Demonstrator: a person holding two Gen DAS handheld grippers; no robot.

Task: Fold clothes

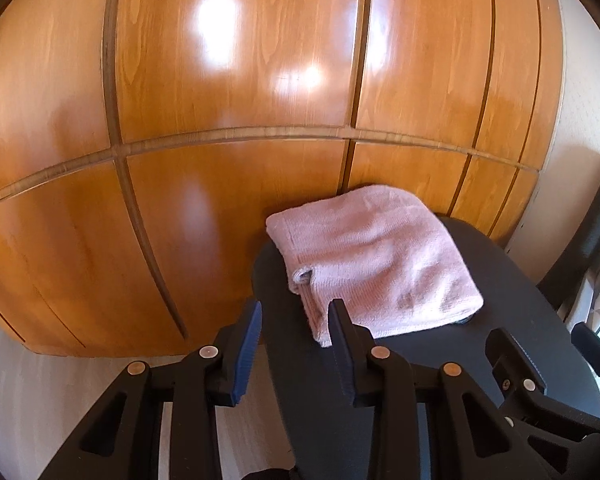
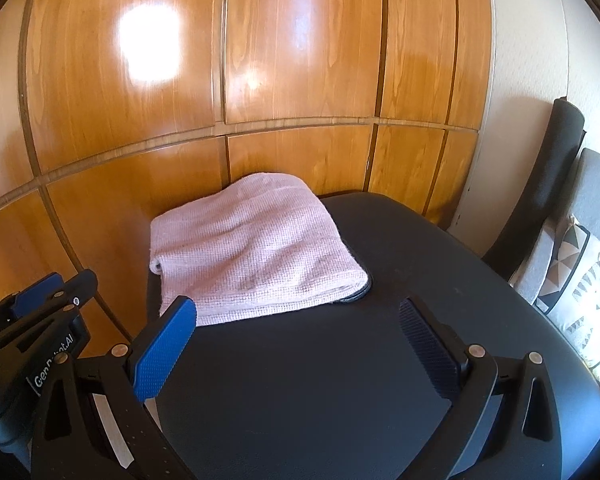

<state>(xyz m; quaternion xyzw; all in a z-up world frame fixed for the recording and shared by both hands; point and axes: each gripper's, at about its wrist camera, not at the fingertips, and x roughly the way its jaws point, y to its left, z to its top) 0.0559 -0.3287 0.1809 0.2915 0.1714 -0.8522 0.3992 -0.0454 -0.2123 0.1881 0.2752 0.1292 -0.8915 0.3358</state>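
A folded pink towel [image 1: 376, 260] lies on a dark seat [image 1: 520, 320], its far edge against a wooden wardrobe. My left gripper [image 1: 296, 316] hovers just short of the towel's near left corner, jaws apart with nothing between them. In the right wrist view the same towel [image 2: 256, 248] rests at the seat's [image 2: 340, 380] far left. My right gripper [image 2: 296, 316] stands wide open above the bare seat, close to the towel's near edge, and holds nothing. The left gripper's fingers [image 2: 40, 288] show at the left edge of that view. A dark edge peeks out under the towel's right corner.
Glossy wooden wardrobe doors [image 1: 240, 80] fill the background right behind the seat. A dark chair back [image 2: 540, 184] and a patterned cushion [image 2: 588, 288] stand to the right. Pale floor [image 1: 28, 380] shows at the lower left.
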